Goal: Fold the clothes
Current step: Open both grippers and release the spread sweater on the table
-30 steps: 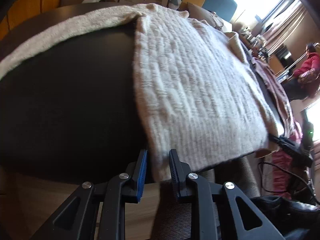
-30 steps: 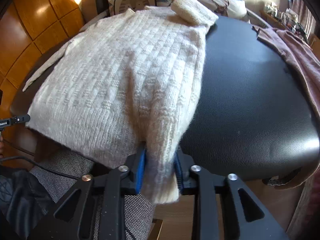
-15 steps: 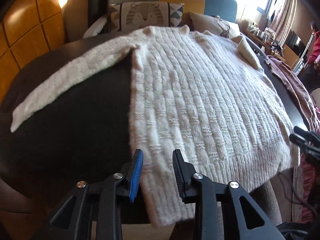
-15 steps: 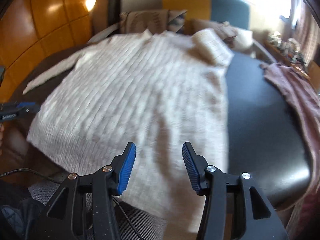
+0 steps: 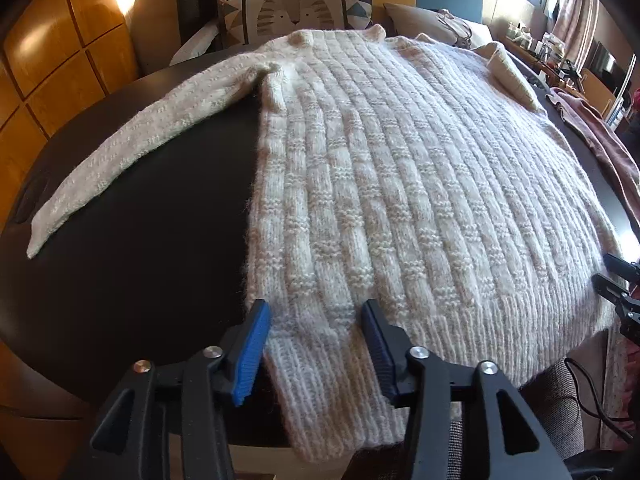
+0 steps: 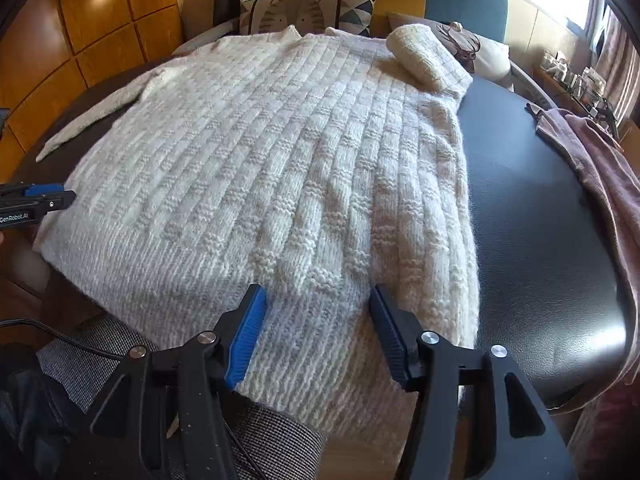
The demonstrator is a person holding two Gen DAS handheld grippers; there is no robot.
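Left wrist: the left gripper (image 5: pixel 316 340) has let go of the sweater (image 5: pixel 400 200), jaws opening over its hem on the table (image 5: pixel 140 260). Right wrist: the right gripper (image 6: pixel 318 330) likewise released, jaws opening. The sweater lies spread flat, ready for folding.

dark table (image 5: pixel 132 280), cream sweater (image 5: pixel 400 200) (pink garment (image 6: pixel 608 168))
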